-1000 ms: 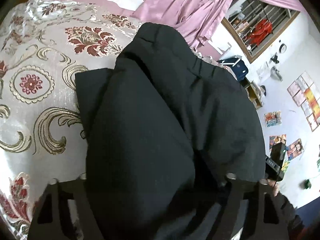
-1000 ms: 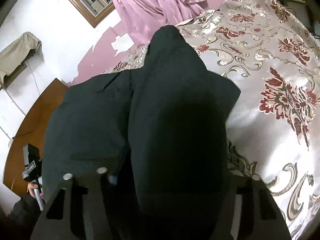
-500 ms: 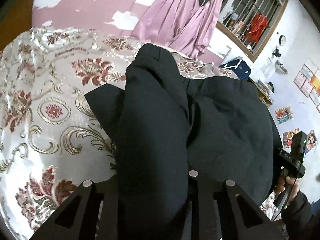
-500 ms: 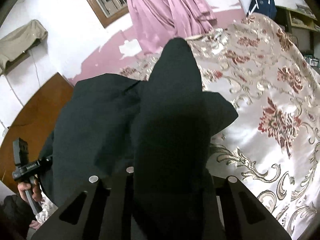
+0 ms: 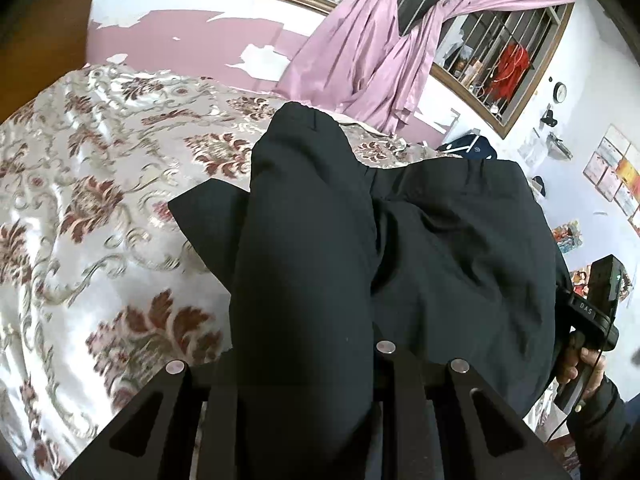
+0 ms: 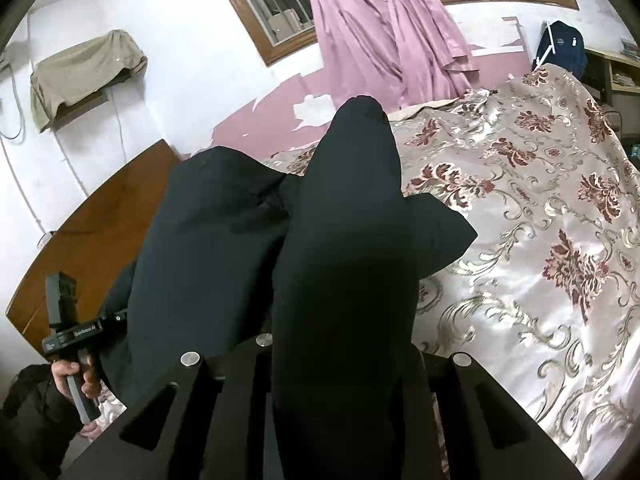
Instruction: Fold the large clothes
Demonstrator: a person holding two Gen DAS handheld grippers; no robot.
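A large black garment (image 5: pixel 420 248), probably trousers, is lifted off a floral satin bedspread (image 5: pixel 100 240). Its far end still lies on the bed. My left gripper (image 5: pixel 304 364) is shut on a thick fold of it at the bottom of the left wrist view. My right gripper (image 6: pixel 344 360) is shut on another fold of the black garment (image 6: pixel 224 240), which hangs slack between the two. Each camera sees the other gripper held in a hand: the right one (image 5: pixel 596 308) and the left one (image 6: pixel 68 320). The cloth hides the pads of both.
The bedspread (image 6: pixel 540 260) stretches wide on the outer side of each view. A wooden headboard (image 6: pixel 92 232) stands at the bed's end. Pink curtains (image 5: pixel 380 52) hang at a barred window on the far wall. A navy bag (image 6: pixel 562 50) is beyond the bed.
Both grippers closed on folds of the black garment and rose with it. The bed has dropped lower in both views, and more of the wall and window shows.
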